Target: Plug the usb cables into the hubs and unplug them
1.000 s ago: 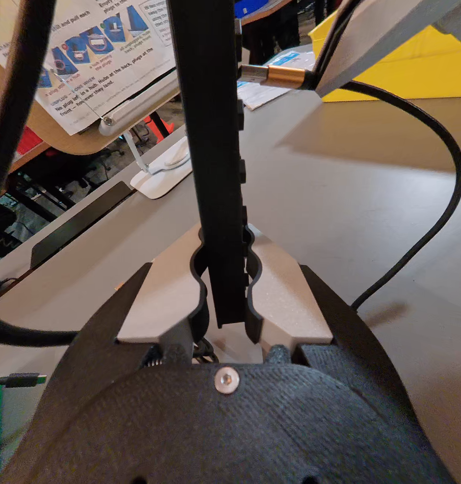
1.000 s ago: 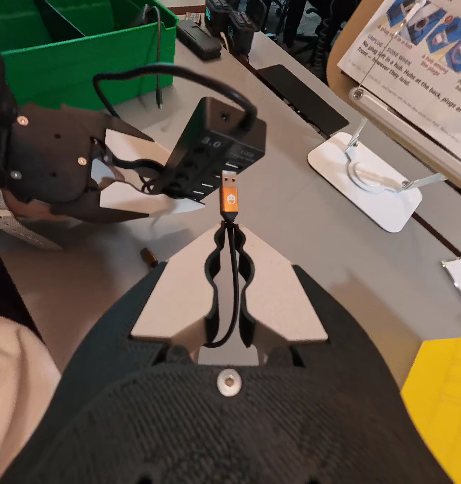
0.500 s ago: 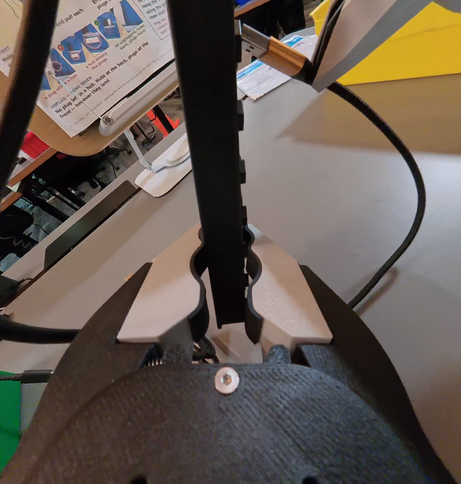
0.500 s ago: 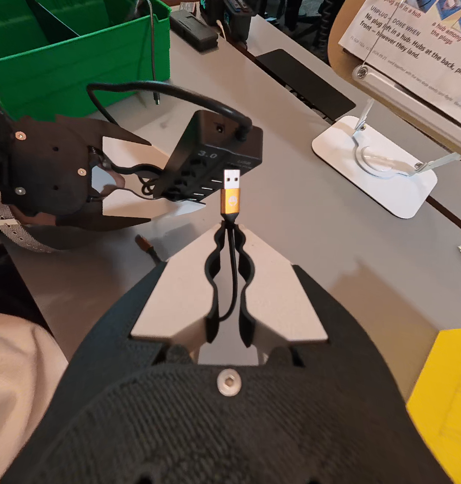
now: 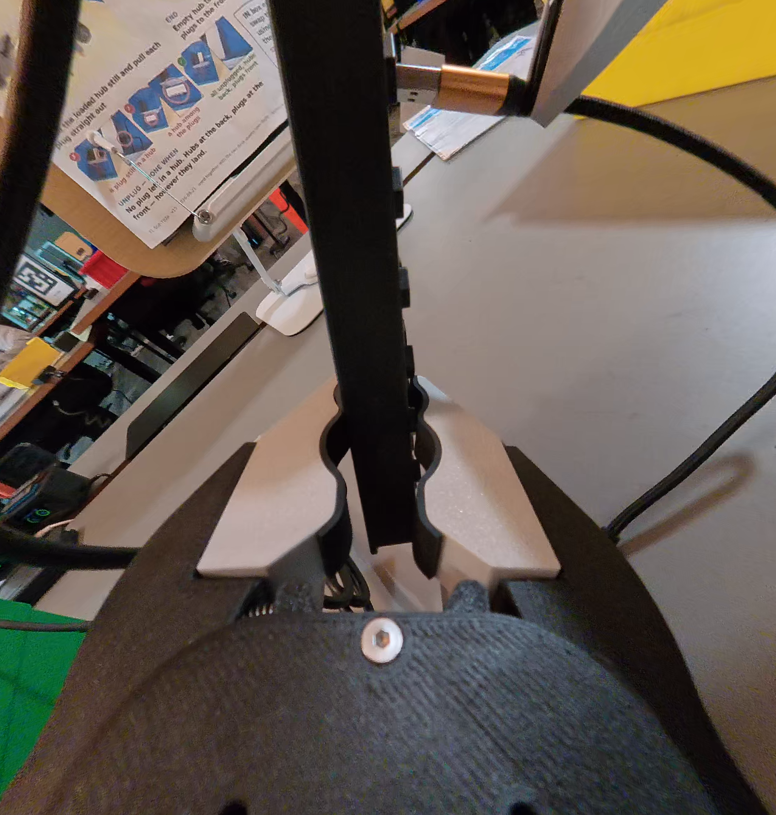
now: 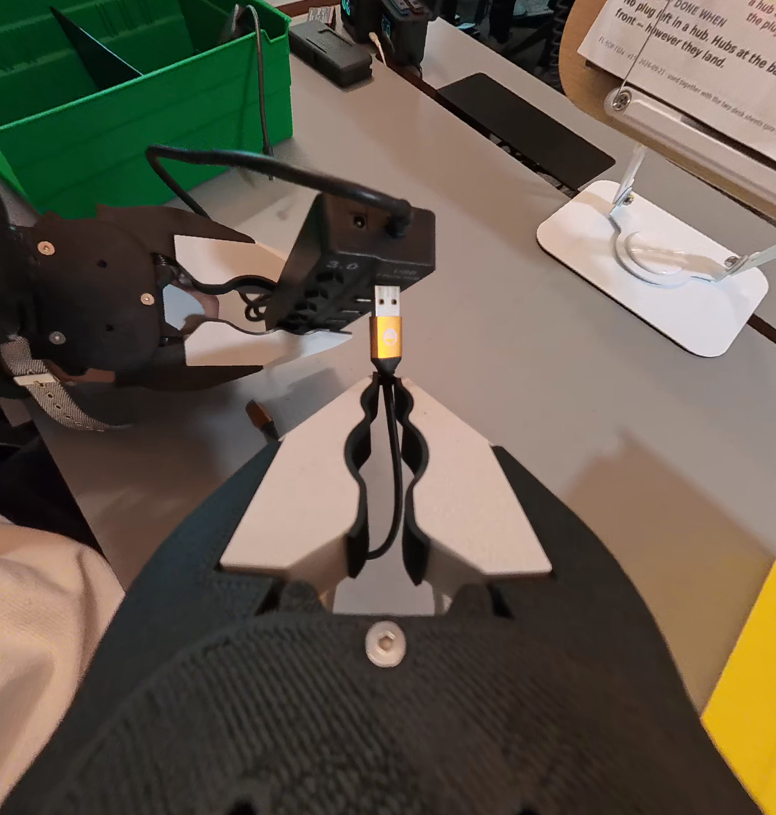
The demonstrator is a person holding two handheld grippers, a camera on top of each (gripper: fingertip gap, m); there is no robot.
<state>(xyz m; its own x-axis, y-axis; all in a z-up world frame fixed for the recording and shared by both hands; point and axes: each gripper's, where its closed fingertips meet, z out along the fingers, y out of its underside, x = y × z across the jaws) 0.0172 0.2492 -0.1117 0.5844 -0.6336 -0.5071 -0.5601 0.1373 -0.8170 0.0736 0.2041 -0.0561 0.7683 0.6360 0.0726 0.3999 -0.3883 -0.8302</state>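
Since a moment ago, my right gripper (image 6: 388, 381), clamped on the orange plug's (image 6: 385, 337) cable, levelled its tip at the port row of the upright hub (image 5: 346, 220), which my left gripper (image 5: 379, 445) grips.

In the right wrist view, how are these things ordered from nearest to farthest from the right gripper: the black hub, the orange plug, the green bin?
1. Orange plug: just beyond the right gripper tips, on the cable it grips.
2. Black hub: behind the plug, slightly left, held by the left gripper.
3. Green bin: far left.
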